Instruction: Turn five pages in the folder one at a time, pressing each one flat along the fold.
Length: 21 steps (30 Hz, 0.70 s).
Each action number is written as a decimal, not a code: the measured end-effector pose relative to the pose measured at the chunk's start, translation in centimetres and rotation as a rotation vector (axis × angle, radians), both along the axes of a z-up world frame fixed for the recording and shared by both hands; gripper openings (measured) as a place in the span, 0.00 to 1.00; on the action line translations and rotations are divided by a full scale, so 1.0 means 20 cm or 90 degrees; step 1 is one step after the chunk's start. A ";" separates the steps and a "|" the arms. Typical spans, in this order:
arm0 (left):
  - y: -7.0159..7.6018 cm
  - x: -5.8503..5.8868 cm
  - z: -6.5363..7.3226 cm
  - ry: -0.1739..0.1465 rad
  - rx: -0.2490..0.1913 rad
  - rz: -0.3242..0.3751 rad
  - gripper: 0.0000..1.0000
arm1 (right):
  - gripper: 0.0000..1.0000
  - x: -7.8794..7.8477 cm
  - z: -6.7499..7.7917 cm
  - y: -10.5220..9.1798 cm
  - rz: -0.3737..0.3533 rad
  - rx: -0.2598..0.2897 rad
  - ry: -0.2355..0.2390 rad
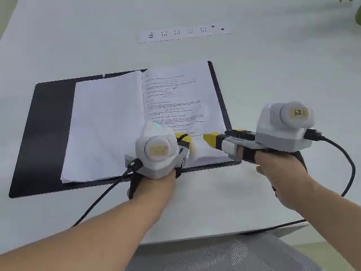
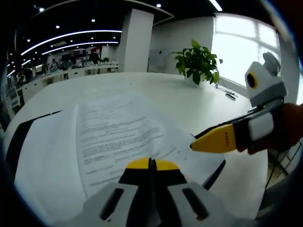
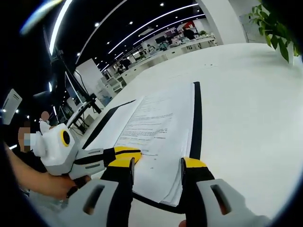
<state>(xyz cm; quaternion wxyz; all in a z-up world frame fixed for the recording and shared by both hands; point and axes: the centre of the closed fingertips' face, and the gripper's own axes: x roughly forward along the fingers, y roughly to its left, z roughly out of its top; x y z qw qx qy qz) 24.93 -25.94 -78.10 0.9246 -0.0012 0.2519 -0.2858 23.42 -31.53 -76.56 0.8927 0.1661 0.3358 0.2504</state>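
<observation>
The black folder (image 1: 45, 113) lies open on the white table, with a blank sheet (image 1: 107, 124) on its left half and a printed page (image 1: 180, 96) on its right half. My left gripper (image 1: 183, 142) is shut, its yellow tips (image 2: 151, 164) low over the bottom of the printed page (image 2: 118, 137), near the fold. My right gripper (image 1: 211, 140) is open. Its jaws (image 3: 158, 165) straddle the lower right corner of the page stack (image 3: 156, 123), beside the folder's black edge (image 3: 196, 118). The two grippers' tips nearly meet; the left gripper (image 3: 125, 153) comes into the right gripper view.
A white power strip (image 1: 183, 32) lies at the far side of the table. A potted plant (image 2: 199, 64) stands further off. Black cables (image 1: 338, 164) trail from both grippers toward the table's near edge.
</observation>
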 end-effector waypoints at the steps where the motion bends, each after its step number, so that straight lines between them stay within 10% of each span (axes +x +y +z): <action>1: 0.00 0.00 0.00 0.000 -0.001 0.000 0.00 | 0.36 0.00 0.00 0.00 -0.002 -0.002 0.001; 21: -0.01 0.00 0.01 -0.003 0.005 -0.011 0.01 | 0.00 -0.02 -0.01 -0.05 -0.034 0.014 0.036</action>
